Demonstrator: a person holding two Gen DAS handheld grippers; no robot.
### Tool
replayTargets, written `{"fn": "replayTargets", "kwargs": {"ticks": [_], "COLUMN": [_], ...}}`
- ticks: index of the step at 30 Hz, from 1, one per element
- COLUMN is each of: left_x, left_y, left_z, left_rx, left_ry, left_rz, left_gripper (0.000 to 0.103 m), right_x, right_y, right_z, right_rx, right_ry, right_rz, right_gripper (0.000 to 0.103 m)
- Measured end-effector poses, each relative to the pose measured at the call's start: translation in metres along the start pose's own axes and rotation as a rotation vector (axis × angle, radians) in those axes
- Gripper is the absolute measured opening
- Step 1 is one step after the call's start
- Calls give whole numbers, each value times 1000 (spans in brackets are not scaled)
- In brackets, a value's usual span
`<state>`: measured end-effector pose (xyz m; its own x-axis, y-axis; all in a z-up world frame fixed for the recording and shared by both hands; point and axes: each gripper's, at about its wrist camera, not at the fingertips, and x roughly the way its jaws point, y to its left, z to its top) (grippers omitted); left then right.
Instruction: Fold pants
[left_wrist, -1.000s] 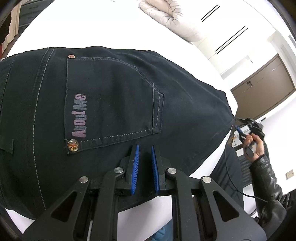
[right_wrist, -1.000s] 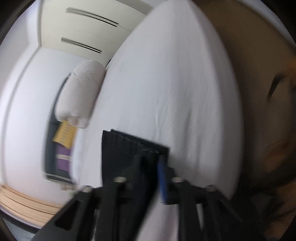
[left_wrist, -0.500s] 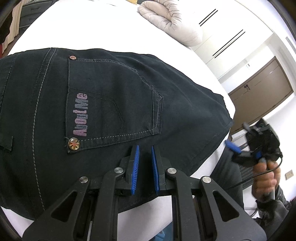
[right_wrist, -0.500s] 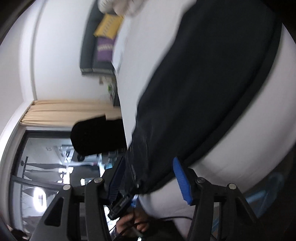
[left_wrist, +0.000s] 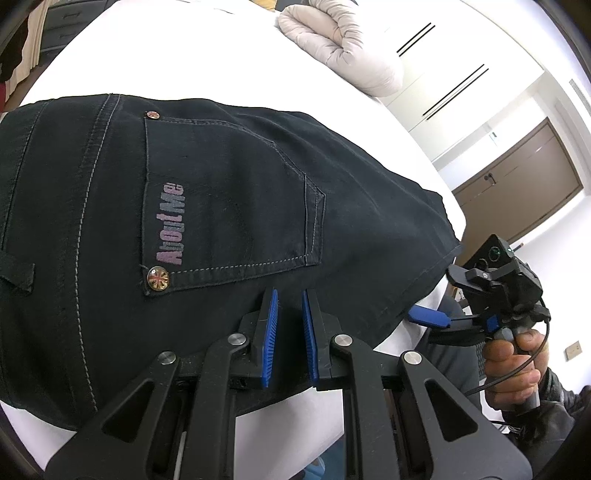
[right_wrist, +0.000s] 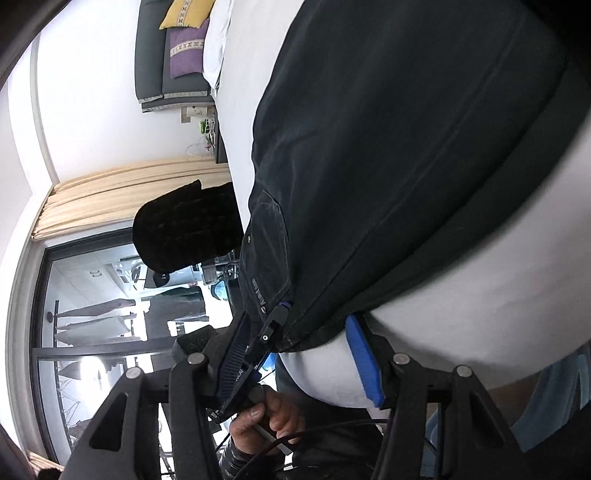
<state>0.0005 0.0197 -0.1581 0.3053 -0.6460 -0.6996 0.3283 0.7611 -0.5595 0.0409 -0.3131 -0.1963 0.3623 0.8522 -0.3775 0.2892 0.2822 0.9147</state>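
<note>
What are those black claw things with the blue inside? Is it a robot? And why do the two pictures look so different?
It is not a robot. A person holds a pair of tongs in each hand, and each pair has a camera looking along its fingers. One picture is from the left tongs, nearly closed at the edge of black pants lying flat on a white bed. I cannot tell if they pinch the cloth. That view also shows the person's right hand. The other picture is from the right tongs, wide open by the pants' edge. A rolled duvet lies farther up.
</note>
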Motion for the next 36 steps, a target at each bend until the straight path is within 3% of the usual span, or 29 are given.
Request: {"fn": "replayTargets", "kwargs": {"ticks": [9, 16, 26, 29, 31, 34, 36], "left_x": [2, 2, 2, 2, 2, 4, 5], "left_y": [-3, -4, -5, -5, -5, -7, -9], "left_z": [2, 2, 2, 2, 2, 2, 2], "left_rx": [3, 6, 8, 9, 10, 16, 21], "left_ry": [4, 5, 5, 5, 5, 11, 17], "left_rz": [7, 6, 10, 10, 11, 18, 23], "left_gripper": [13, 13, 13, 13, 13, 13, 13], "right_x": [-15, 6, 19, 25, 27, 25, 22], "right_y": [16, -1, -4, -10, -14, -20, -14], "right_z": [-7, -8, -1, 0, -1, -2, -5], "right_rx": [-22, 35, 24, 40, 54, 54, -2], "right_ry": [34, 88, 70, 81, 78, 70, 59], "right_rz": [83, 43, 43, 16, 14, 4, -47], "right_gripper": [58, 58, 58, 38, 20, 6, 4]}}
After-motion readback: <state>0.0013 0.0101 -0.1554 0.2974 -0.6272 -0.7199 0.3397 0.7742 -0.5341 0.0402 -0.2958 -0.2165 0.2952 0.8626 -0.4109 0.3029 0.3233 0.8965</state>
